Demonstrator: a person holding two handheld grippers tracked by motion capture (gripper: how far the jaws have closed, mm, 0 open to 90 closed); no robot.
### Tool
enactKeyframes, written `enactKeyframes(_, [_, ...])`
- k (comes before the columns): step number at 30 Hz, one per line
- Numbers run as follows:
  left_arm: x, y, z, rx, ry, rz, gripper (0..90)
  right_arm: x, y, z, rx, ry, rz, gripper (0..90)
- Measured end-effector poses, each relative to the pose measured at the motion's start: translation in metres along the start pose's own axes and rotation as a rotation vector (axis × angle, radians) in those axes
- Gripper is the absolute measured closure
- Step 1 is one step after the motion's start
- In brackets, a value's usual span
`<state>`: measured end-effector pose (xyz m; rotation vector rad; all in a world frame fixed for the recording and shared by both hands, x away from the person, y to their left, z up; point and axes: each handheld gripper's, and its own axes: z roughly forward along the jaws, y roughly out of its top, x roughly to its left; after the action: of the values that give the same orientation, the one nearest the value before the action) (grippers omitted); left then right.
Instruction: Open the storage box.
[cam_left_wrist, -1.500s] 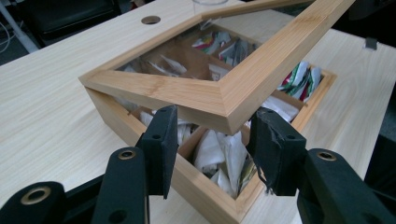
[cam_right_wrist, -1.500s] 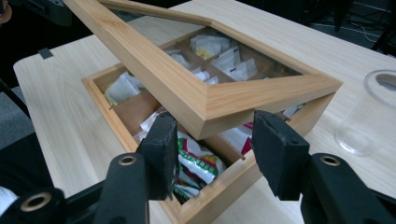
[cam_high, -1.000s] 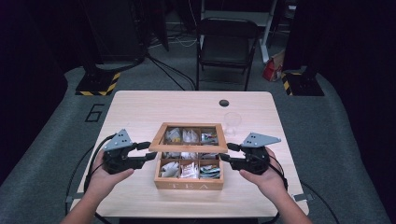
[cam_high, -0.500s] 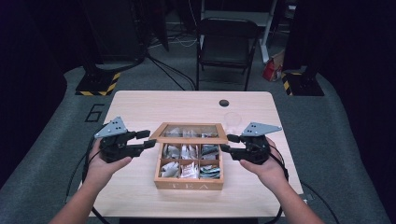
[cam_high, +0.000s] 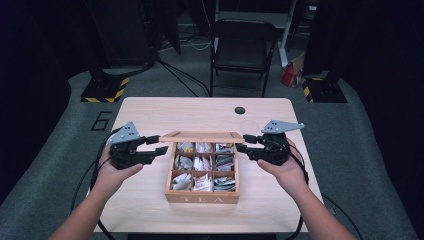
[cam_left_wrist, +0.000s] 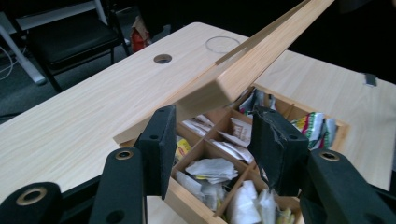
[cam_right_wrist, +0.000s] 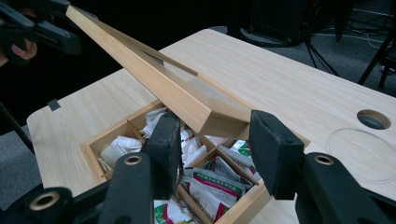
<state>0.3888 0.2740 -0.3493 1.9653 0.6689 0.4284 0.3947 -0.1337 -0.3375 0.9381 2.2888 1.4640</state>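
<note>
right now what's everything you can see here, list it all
tea box: 1, light wood, middle of the table, nine compartments
lid: 1, light wood frame with clear pane, raised on the box's far edge
tea bags: many, white, green and yellow packets, in the compartments
clear dish: 1, see-through, on the table beyond the box
table: 1, light wood, with a round hole near the far edge
folding chair: 1, black, behind the table
stand bases: 2, black with yellow stripes, on the grey floor
left tool: 1, black, at the lid's left end, pads not pressing it
right tool: 1, black, at the lid's right end, pads likewise apart
hands: 2, one holding each tool
</note>
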Motion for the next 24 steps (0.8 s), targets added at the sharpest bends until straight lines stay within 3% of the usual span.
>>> enactKeyframes(9, [0.017, -0.004, 0.025, -0.002, 0.020, -0.030, 51.1, -0.004, 0.005, 0.001, -0.002, 0.005, 0.022, 54.0])
enactKeyframes(16, [0.028, -0.006, 0.039, -0.008, 0.033, -0.027, 51.4, -0.007, 0.011, 0.002, -0.007, 0.001, 0.014, 54.3])
enactKeyframes(18, [0.031, -0.005, 0.043, 0.000, 0.036, -0.009, 51.7, -0.008, 0.012, 0.002, -0.009, -0.003, 0.016, 54.3])
enactKeyframes(24, [0.033, -0.003, 0.049, -0.027, 0.069, -0.001, 55.3, -0.010, 0.015, 0.003, -0.010, -0.004, 0.015, 54.8])
